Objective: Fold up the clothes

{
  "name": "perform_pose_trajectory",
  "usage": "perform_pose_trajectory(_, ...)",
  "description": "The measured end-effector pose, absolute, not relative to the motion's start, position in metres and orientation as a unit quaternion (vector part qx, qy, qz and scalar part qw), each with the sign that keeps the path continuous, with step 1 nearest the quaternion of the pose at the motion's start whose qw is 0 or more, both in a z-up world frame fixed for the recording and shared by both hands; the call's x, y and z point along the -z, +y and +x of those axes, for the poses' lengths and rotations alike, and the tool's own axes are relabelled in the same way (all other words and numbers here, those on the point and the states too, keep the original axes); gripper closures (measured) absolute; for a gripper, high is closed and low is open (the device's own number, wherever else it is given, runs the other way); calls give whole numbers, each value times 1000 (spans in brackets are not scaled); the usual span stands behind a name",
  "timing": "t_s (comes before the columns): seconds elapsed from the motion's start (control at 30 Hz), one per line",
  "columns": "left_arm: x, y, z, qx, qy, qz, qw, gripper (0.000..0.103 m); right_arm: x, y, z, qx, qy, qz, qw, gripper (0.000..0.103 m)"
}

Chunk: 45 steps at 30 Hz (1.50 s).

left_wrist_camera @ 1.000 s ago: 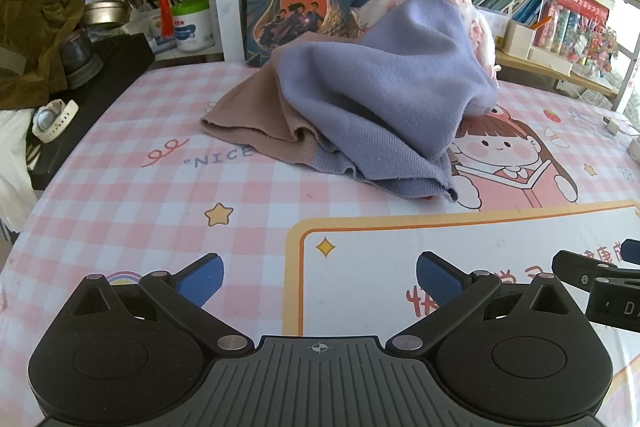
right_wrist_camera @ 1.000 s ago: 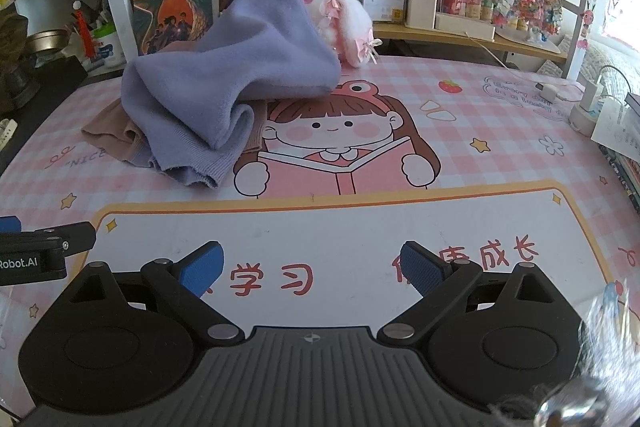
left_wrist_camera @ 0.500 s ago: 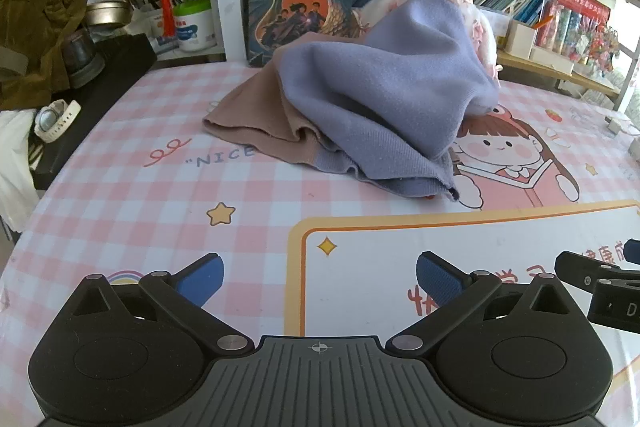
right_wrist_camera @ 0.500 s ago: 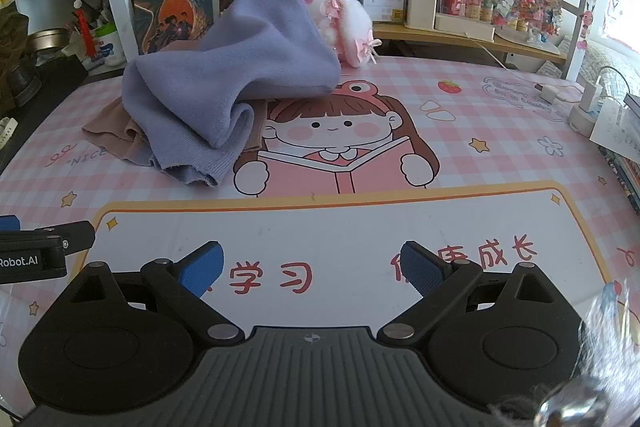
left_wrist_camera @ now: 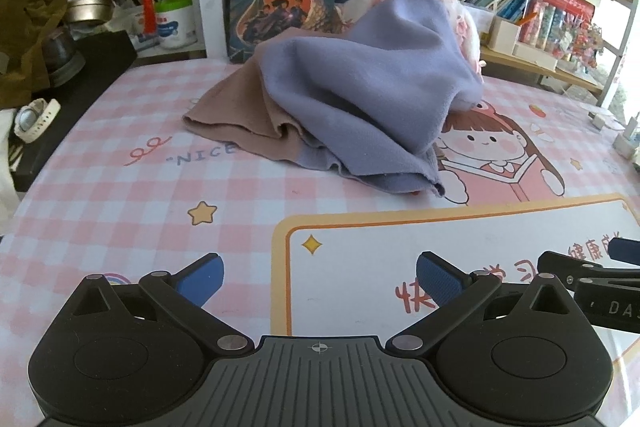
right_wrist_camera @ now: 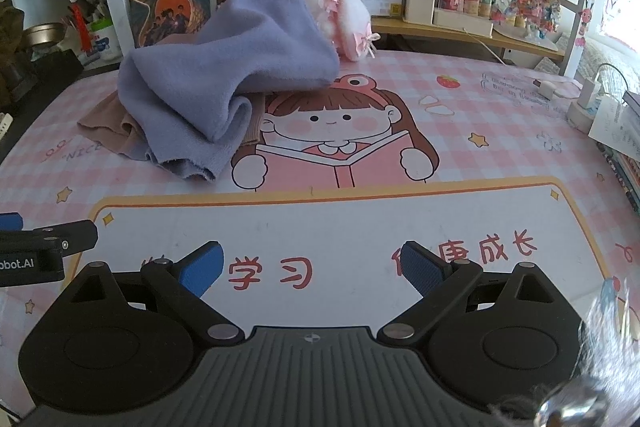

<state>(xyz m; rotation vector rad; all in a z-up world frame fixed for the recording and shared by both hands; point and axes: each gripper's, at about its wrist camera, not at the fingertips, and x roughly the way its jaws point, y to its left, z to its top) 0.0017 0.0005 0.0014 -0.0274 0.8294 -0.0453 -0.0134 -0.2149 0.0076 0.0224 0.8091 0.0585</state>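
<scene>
Clothes lay in a crumpled heap at 12 o'clock on the pink mat [left_wrist_camera: 100, 195]: lilac garment [left_wrist_camera: 372, 99] draped over brown one [left_wrist_camera: 236, 111], w/ a pink fluffy piece [right_wrist_camera: 340, 7] behind. Your left gripper [left_wrist_camera: 318, 277] & right gripper [right_wrist_camera: 310, 265] hung wide open, holding nothing. Risk: pinch where layers overlap & you'd drag both pieces together.

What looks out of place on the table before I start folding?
The lilac garment lies crumpled on top of the brown garment, draped partly over a pink plush toy at the back of the table. Both tongs, left and right, are open and empty.
</scene>
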Motion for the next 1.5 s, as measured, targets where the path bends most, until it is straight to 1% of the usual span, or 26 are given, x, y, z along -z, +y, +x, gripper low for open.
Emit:
perform_pose_trajectory(0.6,15,10,9,57,423,-20,904,0,5,-209,-16,5,423,18,906,7)
perform_pose_trajectory(0.73,19,6,10,63,426,-28,902,0,4,-209,-19,6,419,11,908,7)
perform_pose_trajectory(1.0,16,-21,18,50,425,-7,904,0,3,-237,-13,2,400,35,916,7)
perform_pose_trajectory(1.2,9,-52,29,10,405,11,914,0,1,-278,7,-23,386,58,921,7)
perform_pose_trajectory(1.5,8,-106,64,-57,376,87,921,0,5,-338,42,-81,380,110,915,7)
